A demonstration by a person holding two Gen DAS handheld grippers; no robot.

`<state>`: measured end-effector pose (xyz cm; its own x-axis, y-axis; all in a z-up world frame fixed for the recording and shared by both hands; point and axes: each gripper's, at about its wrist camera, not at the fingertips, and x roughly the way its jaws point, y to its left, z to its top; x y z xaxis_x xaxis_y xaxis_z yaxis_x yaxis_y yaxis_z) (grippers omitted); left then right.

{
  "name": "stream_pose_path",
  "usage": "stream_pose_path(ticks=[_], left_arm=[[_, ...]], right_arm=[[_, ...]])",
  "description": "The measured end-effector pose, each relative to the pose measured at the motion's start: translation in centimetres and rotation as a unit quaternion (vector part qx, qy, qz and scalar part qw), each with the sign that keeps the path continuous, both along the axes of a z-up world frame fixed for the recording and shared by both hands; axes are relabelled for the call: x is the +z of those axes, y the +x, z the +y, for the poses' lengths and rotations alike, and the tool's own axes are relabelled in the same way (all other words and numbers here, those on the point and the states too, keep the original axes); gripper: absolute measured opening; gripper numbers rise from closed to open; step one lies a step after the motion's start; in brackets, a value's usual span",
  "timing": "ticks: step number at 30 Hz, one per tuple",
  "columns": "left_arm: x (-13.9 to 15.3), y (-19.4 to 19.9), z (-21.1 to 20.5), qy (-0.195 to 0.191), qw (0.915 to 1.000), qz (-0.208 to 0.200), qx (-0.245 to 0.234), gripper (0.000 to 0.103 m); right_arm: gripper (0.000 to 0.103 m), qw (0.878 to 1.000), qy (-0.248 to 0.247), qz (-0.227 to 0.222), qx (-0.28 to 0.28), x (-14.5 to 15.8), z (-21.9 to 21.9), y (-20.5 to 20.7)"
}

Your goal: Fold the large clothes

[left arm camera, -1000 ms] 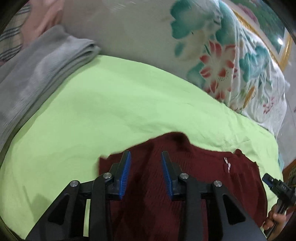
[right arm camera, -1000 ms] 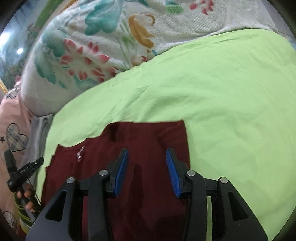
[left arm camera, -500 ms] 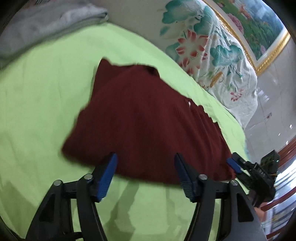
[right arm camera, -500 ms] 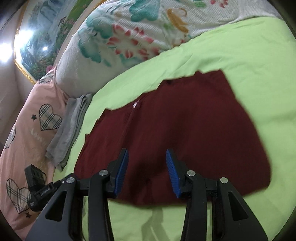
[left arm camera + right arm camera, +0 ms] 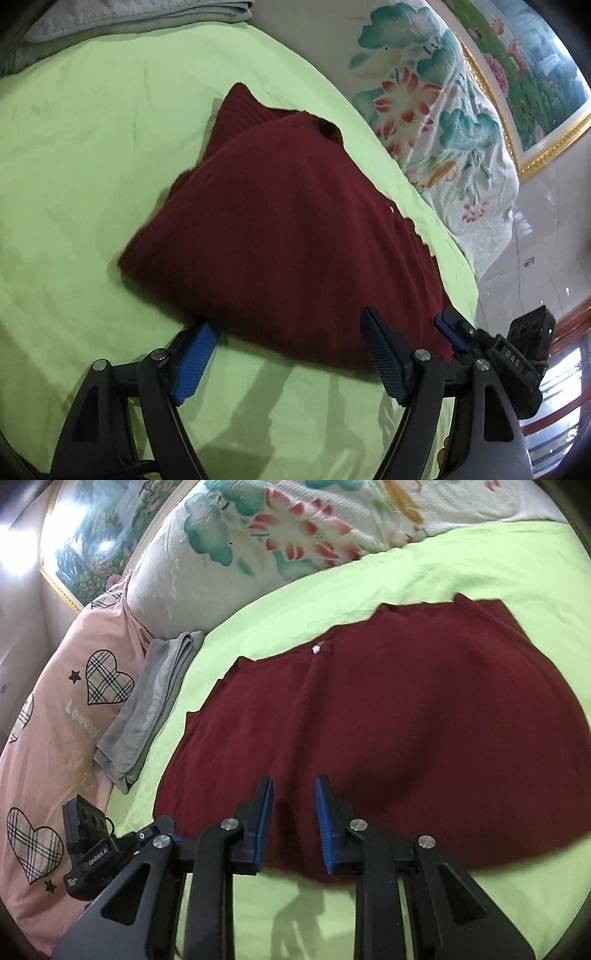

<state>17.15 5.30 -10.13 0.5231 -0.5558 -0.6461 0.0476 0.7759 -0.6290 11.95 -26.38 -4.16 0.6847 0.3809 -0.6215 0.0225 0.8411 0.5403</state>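
Note:
A dark red knit garment [image 5: 288, 221] lies folded on the light green sheet [image 5: 92, 166], with its neck opening toward the pillows. My left gripper [image 5: 290, 325] hovers at the garment's near edge. Its jaws are opening wide, the edge lies between them and the pads touch nothing. My right gripper [image 5: 293, 786] sits over the same near edge [image 5: 369, 738] further along. Its jaws are closing with red cloth in the narrow gap, and no firm pinch shows. Each gripper shows at the edge of the other's view, the right gripper [image 5: 454, 332] and the left gripper [image 5: 122, 845].
A folded grey cloth [image 5: 147, 709] lies on the sheet beside a pink heart-print quilt [image 5: 55, 738]. A floral pillow [image 5: 424, 110] and a framed painting [image 5: 535, 74] stand behind the garment. The bed's edge and a shiny floor [image 5: 535, 266] are at the right of the left wrist view.
Both grippers drew back from above the garment to its near edge, so the whole folded garment now shows. The left jaws spread wider. The right jaws narrowed.

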Motion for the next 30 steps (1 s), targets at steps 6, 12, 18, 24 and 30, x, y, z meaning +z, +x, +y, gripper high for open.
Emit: stream_pose_path(ticks=[6, 12, 18, 24, 30], left_arm=[[-0.1, 2.6, 0.3, -0.012, 0.9996, 0.003, 0.025, 0.078], [0.0, 5.1, 0.5, -0.012, 0.9983, -0.002, 0.057, 0.054], [1.1, 6.3, 0.2, -0.019, 0.9985, -0.018, 0.049, 0.014], [6.4, 5.4, -4.1, 0.002, 0.9959, -0.090, -0.008, 0.012], [10.3, 4.5, -13.6, 0.048, 0.9820, -0.150, -0.105, 0.012]], right_arm=[[0.024, 0.999, -0.022, 0.045, 0.015, -2.1, 1.4, 5.8], [0.023, 0.998, -0.026, 0.047, 0.020, -3.4, 2.1, 7.4], [0.021, 0.999, -0.007, 0.045, 0.027, -3.8, 1.7, 7.2], [0.022, 0.998, 0.045, 0.048, 0.026, -3.5, 0.3, 6.7], [0.025, 0.981, 0.190, 0.011, -0.034, -2.1, -7.4, 2.9]])
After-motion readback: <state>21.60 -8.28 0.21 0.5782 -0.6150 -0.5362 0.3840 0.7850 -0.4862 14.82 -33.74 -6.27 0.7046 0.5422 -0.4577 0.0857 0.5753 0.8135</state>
